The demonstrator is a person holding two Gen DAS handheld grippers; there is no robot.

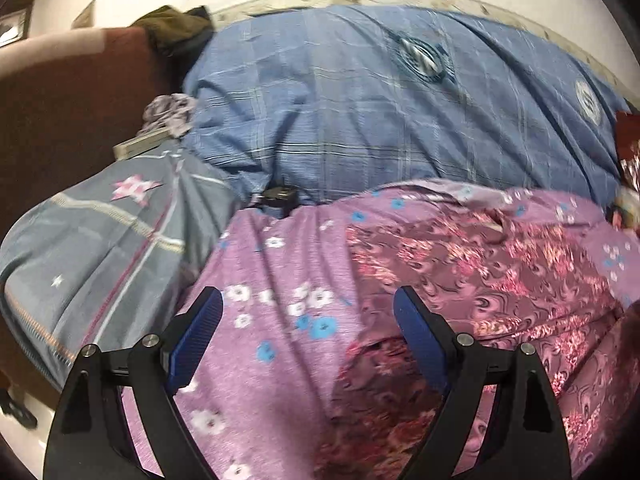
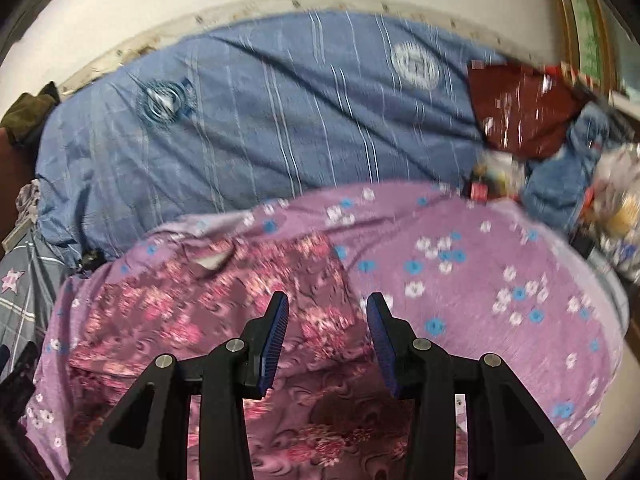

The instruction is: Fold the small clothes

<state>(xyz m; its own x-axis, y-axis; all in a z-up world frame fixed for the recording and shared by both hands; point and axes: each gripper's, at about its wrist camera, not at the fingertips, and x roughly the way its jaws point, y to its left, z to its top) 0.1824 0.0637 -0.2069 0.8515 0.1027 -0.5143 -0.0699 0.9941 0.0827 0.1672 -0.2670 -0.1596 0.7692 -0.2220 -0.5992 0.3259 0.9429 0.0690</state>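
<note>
A maroon garment (image 1: 460,260) with a pink flower print lies crumpled on the purple flowered sheet (image 1: 272,264). My left gripper (image 1: 308,294) hovers over the garment's left edge, jaws wide open with nothing pinched. In the right wrist view the same maroon garment (image 2: 192,304) spreads to the left on the purple sheet (image 2: 480,280). My right gripper (image 2: 327,297) stands over its right edge, jaws partly open with the cloth below the gap. Neither pair of pads presses on fabric. Both pictures are blurred.
A bulky blue checked quilt (image 1: 340,100) fills the back of the bed. A grey star-print pillow (image 1: 100,240) lies at the left and a small black device (image 1: 278,196) sits between them. A dark red cloth (image 2: 520,108) and loose clutter (image 2: 612,200) crowd the right.
</note>
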